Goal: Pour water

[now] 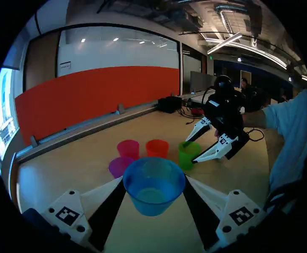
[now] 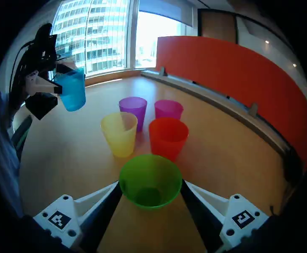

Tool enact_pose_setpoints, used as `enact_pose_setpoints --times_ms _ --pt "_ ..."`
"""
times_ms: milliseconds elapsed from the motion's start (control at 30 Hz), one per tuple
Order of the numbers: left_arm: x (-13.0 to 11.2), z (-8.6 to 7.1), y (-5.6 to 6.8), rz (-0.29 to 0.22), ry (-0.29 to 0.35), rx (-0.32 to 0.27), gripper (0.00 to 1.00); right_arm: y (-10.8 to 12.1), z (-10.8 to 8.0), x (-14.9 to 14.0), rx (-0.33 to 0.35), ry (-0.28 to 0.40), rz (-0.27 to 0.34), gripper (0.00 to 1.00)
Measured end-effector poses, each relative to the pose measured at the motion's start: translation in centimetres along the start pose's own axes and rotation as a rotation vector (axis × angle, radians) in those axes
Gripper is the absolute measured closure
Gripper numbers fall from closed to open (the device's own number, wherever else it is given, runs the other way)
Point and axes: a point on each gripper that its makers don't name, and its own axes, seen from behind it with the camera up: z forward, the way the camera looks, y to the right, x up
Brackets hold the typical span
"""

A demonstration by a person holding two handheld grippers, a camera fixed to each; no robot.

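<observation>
Left gripper (image 1: pixel 153 181) clamps the blue cup (image 1: pixel 152 202), water inside, raised above the tabletop (image 2: pixel 69 152). Right gripper (image 2: pixel 151 184) grips the green cup (image 2: pixel 149 170) nearest the cluster. Looks like pre-pour: next, carry blue over green and tip slowly.

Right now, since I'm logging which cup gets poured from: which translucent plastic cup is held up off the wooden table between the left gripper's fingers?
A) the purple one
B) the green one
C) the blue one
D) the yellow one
C: the blue translucent plastic cup sits between both fingers of the left gripper, clear above the wooden table in the right gripper view. The green plastic cup is in the right gripper.
</observation>
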Motion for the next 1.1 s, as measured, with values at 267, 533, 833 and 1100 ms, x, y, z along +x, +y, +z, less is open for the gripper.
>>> enact_pose_setpoints --times_ms 267,533,833,1100 --pt "-0.2 -0.2 -0.4 -0.003 0.0 0.01 0.12 -0.2 0.2 0.3 0.004 0.013 0.014 0.09" --pt "0.1 -0.3 -0.6 -0.011 0.012 0.011 0.12 0.3 -0.5 1.3 -0.01 0.05 0.029 0.09" --pt "1.0 -0.3 -0.7 -0.018 0.05 0.015 0.12 0.4 -1.9 3.4 -0.033 0.112 0.033 0.09" --pt "2.3 -0.5 -1.1 -0.035 0.104 0.026 0.12 0.4 -3.6 6.2 -0.056 0.195 0.033 0.09"
